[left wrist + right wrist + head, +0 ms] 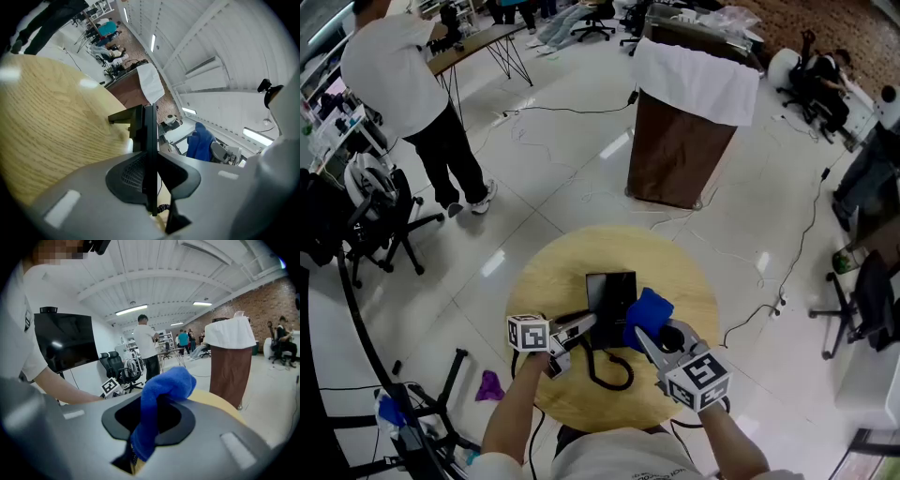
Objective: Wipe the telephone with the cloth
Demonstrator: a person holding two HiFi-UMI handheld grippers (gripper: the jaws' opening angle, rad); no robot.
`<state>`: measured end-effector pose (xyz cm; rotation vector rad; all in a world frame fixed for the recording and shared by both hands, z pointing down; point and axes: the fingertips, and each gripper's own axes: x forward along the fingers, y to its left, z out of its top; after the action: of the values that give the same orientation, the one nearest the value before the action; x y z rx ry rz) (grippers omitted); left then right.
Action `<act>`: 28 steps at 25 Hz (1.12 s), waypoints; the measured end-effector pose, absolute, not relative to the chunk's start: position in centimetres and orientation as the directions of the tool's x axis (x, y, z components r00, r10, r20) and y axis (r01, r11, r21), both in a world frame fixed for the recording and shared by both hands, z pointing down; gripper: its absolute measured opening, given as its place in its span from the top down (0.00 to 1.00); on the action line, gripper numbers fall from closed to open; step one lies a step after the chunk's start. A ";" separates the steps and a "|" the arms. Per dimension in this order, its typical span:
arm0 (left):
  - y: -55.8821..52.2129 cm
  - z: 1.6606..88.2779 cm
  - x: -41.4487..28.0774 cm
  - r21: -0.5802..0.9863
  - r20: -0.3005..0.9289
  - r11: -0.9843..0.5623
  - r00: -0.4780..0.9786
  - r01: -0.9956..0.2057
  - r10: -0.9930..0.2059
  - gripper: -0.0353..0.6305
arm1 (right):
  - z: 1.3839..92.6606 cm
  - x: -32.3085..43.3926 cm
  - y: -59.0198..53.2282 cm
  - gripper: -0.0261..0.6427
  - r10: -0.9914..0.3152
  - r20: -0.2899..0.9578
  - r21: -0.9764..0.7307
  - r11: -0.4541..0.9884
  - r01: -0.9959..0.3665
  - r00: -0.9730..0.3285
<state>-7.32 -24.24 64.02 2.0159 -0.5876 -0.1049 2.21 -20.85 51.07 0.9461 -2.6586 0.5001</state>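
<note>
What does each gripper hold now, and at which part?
The left gripper clamps the telephone by its thin near edge. The right gripper pinches the blue cloth at one end; the rest bunches out in front.

A white short-sleeved shirt (614, 457) is worn; the grey left tongs (586, 324) and right tongs (643, 336) are topped by black-marked white cubes (528, 333).

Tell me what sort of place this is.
Probably an open-plan lab or office workspace. It has black office chairs, cables trailing across a glossy tiled floor, and a long desk at the edge of the room.
</note>
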 end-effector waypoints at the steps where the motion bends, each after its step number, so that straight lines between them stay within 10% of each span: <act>1: -24.2 64.2 -7.3 0.852 0.168 -0.386 0.882 -0.354 -0.440 0.86 | 51.2 2.1 -20.8 0.87 -0.552 0.367 -0.229 0.727 -0.648 -0.749; 28: -24.5 64.1 -9.2 0.813 0.206 -0.373 0.820 -0.447 -0.533 0.77 | 52.0 1.4 -19.4 0.87 -0.542 0.371 -0.246 0.725 -0.643 -0.754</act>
<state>-9.22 -24.46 64.08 2.0224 -0.7239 -0.1116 1.42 -19.43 52.01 0.9333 -2.6564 0.5273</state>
